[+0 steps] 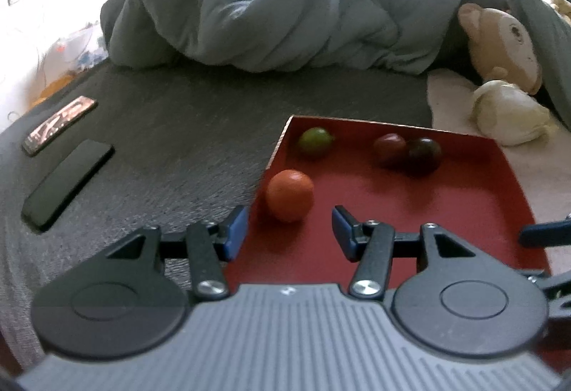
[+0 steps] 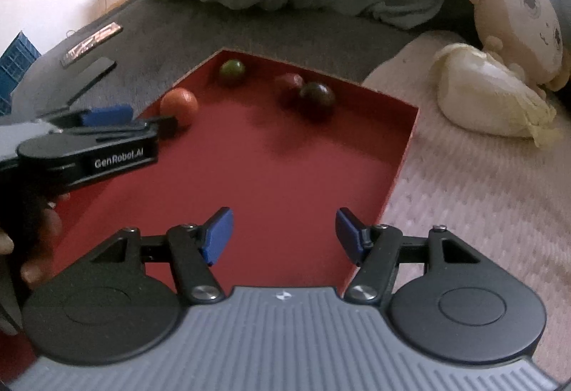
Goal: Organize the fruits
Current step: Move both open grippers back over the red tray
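A shallow red tray [image 1: 464,198] [image 2: 285,177] lies on the bed and holds several fruits. An orange [image 1: 289,195] [image 2: 179,105] rests at its left edge, a green fruit [image 1: 316,141] [image 2: 232,71] sits in the far corner, and a red fruit [image 1: 389,148] [image 2: 289,84] touches a dark purple one [image 1: 424,150] [image 2: 317,98]. My left gripper [image 1: 289,234] [image 2: 107,120] is open, with the orange just ahead of the gap between its blue pads. My right gripper [image 2: 284,237] is open over the tray's bare near part, with nothing between its fingers.
A grey blanket [image 1: 285,5] is heaped at the back. A plush monkey [image 2: 514,20] and a cabbage-like toy [image 2: 489,98] lie right of the tray. On the dark mat [image 1: 178,148] to the left lie a black phone [image 1: 67,184] and a flat shiny packet [image 1: 59,123].
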Tool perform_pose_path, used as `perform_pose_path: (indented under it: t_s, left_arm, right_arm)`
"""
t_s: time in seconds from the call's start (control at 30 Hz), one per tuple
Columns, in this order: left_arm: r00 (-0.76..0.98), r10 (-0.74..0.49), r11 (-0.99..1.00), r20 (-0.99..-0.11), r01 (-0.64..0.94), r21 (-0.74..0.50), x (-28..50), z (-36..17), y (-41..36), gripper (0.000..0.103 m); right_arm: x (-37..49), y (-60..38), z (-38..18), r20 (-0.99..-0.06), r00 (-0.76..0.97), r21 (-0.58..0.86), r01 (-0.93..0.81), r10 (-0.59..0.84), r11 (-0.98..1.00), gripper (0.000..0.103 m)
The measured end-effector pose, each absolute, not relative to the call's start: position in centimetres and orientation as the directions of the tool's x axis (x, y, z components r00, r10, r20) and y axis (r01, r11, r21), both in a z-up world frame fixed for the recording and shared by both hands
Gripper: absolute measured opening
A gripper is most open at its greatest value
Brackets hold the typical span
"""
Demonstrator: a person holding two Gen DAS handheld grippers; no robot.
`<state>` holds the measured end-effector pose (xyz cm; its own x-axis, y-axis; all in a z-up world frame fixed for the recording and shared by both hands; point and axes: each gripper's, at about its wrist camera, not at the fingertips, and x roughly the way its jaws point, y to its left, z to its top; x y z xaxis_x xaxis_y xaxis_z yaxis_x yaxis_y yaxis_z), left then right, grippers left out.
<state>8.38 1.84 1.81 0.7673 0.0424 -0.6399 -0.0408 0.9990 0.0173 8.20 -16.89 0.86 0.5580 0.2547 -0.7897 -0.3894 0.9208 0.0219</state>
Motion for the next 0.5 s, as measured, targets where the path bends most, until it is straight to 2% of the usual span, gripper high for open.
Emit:
perform_pose_path:
  t_s: [0.5]
  left_arm:
    - [0.730, 0.020, 0.997, -0.683, -0.068, -0.044, 11.4, 0.2, 3.2, 0.054]
  right_arm:
    - [11.5, -16.3, 0.8, -0.777, 0.574, 0.016, -0.392, 0.258, 0.920, 0.069]
